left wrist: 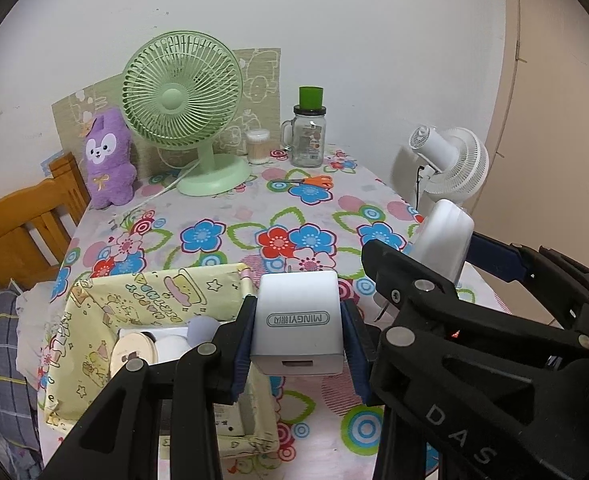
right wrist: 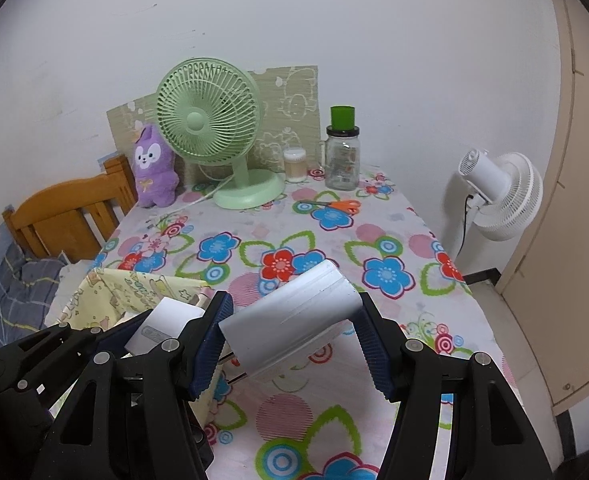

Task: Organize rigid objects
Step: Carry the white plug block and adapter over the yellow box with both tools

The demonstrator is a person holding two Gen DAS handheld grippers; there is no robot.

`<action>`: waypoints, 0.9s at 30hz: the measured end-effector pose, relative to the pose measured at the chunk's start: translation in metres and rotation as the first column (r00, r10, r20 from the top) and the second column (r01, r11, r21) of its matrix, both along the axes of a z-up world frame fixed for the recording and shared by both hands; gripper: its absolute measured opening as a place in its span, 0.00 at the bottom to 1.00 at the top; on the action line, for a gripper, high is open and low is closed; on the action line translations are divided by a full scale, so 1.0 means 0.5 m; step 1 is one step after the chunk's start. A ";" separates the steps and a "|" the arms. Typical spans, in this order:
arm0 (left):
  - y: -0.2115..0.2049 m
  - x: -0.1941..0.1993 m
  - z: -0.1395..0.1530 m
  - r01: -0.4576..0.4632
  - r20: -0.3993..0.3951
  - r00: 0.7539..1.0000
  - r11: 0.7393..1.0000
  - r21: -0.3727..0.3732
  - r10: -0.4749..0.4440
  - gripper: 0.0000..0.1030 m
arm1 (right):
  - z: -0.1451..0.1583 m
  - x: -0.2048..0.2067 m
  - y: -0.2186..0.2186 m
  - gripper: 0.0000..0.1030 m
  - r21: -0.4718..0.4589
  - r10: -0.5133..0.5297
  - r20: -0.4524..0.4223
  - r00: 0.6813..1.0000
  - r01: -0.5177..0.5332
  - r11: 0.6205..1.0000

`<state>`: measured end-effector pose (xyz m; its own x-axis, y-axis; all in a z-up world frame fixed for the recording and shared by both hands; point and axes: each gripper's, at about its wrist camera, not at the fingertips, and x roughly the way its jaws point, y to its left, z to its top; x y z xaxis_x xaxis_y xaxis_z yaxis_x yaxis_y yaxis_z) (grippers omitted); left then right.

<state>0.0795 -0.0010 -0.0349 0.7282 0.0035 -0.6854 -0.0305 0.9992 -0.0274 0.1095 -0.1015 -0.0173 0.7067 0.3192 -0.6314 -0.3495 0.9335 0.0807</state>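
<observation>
Setting: white wall behind a counter [right wrist: 374,240] under a flowered cloth; wooden chair [right wrist: 66,216] at its left edge.
Back row: green fan [left wrist: 182,92], purple plush toy [left wrist: 108,158], glass jar [left wrist: 308,136] with green lid, small tub [left wrist: 257,147], orange scissors [left wrist: 314,181]; white fan [right wrist: 502,196] stands off the counter to the right.
Box: yellow printed box [left wrist: 154,300] at the near left of the counter; a round tin and other small items, too hidden to name, already lie inside.
Left tongs [left wrist: 298,344]: clenched on a small white charger [left wrist: 298,320], blue pads on its two sides, port facing the camera, grey label upside down.
Charger position: held in the air at the box's right wall, partly over it.
Right tongs [right wrist: 294,332]: grasping a larger white plug [right wrist: 290,308] across its body; metal prongs show at its lower left end.
Plug position: clear of the cloth, just right of the box, close beside the left tongs.
Look of items: both hard white plastic, smooth, rounded edges, no visible damage.
Progress (judgement): partway. Some items boxed, two in hand and not yet set down; scissors may remain.
</observation>
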 end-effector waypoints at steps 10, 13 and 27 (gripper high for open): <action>0.045 -0.002 -0.004 -0.019 -0.004 1.000 1.000 0.003 0.019 0.40 | -0.002 0.000 0.046 0.63 -0.005 0.033 -0.005 0.999 -0.033 0.999; 0.061 -0.002 -0.007 -0.029 -0.007 1.000 1.000 0.002 0.029 0.40 | -0.005 0.002 0.063 0.63 -0.006 0.044 -0.011 0.999 -0.044 0.999; 0.145 -0.008 -0.033 -0.089 -0.034 0.996 0.996 -0.013 0.088 0.40 | -0.023 0.002 0.157 0.63 -0.024 0.115 -0.025 0.993 -0.116 0.993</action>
<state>0.0754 0.0714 -0.0512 0.7024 0.0571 -0.7095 -0.1201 0.9920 -0.0391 0.1106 -0.0230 -0.0286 0.6508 0.3816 -0.6564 -0.4536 0.8887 0.0670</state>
